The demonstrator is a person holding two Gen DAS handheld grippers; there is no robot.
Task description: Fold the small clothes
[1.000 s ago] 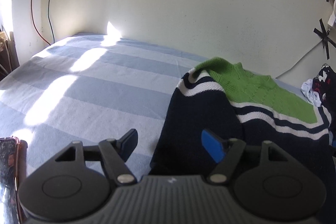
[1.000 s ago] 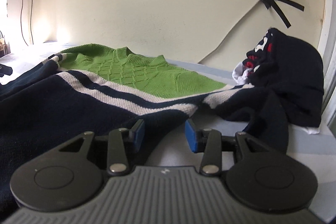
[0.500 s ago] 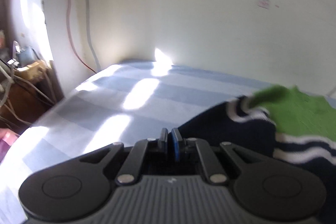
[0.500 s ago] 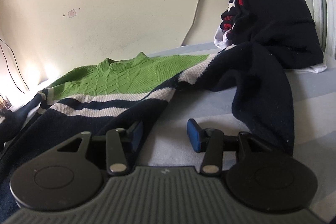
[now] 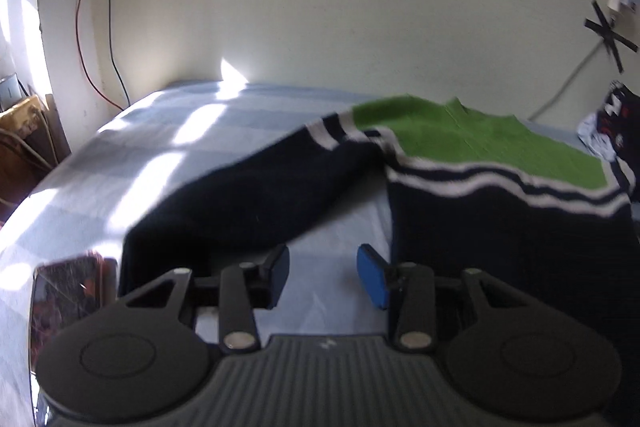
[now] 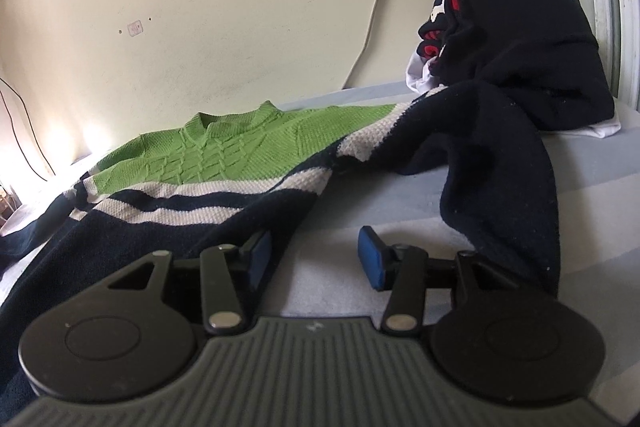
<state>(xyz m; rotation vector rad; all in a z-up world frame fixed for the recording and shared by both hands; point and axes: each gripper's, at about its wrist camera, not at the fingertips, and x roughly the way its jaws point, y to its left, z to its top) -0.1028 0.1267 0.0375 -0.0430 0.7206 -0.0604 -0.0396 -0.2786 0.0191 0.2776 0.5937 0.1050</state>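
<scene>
Lying across the striped bedsheet (image 5: 168, 163) against the cream wall (image 5: 280, 7), a green-and-navy sweater (image 6: 224, 163) is spread; both the left gripper (image 5: 323, 273), just reopened, and right gripper (image 6: 314, 257) are parted, empty.

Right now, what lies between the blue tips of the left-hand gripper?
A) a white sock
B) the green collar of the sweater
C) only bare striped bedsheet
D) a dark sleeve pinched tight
C: the left gripper has its jaws apart over bare striped bedsheet; the sweater has its dark sleeve lying just beyond the tips, unpinched.
</scene>
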